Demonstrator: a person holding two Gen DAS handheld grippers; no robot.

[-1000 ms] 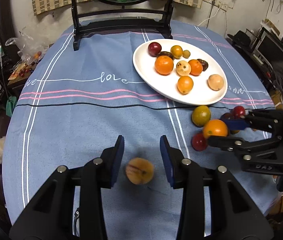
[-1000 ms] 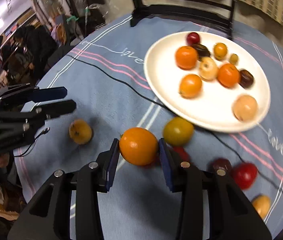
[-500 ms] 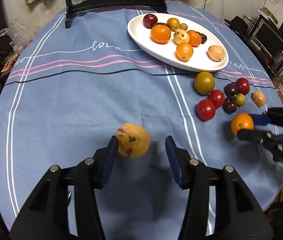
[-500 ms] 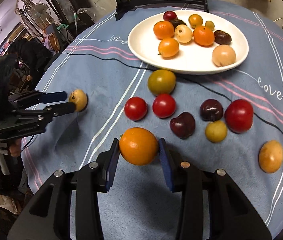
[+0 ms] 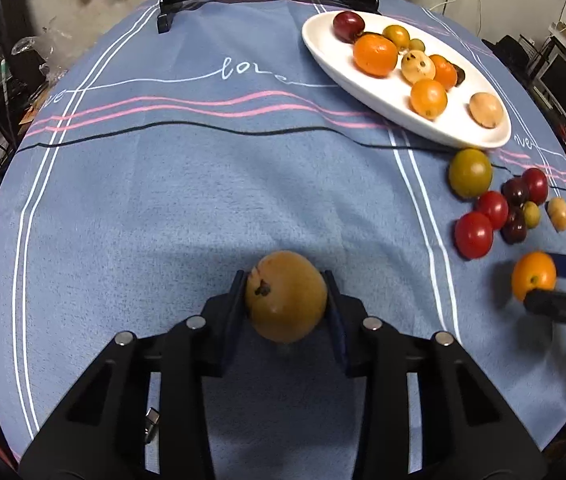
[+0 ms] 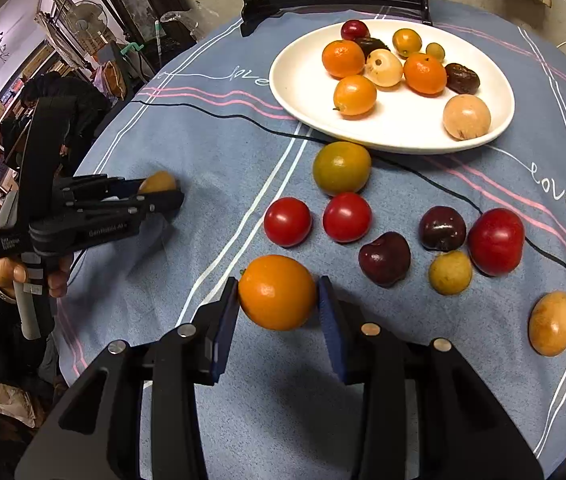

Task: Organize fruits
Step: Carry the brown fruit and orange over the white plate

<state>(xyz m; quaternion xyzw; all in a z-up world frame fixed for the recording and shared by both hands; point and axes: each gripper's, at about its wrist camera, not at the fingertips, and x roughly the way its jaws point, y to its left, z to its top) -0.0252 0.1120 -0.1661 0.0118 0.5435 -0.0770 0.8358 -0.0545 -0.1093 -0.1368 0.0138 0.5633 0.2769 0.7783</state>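
Nine fruits sit on the white plate (image 6: 295,92) — seven loose fruits (image 6: 387,224) lie just beside it.

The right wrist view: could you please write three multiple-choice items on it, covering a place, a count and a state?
1. Where is the green-yellow fruit? A) on the tablecloth beside the white plate B) on the plate C) between gripper fingers
2. How many fruits lie on the plate? A) four B) ten C) sixteen
3. The right gripper is: A) open, empty B) shut on a red tomato C) shut on the orange fruit
Answers: 1 A, it rests on cloth off the rim; 2 B, ten show there; 3 C, both pads press it.
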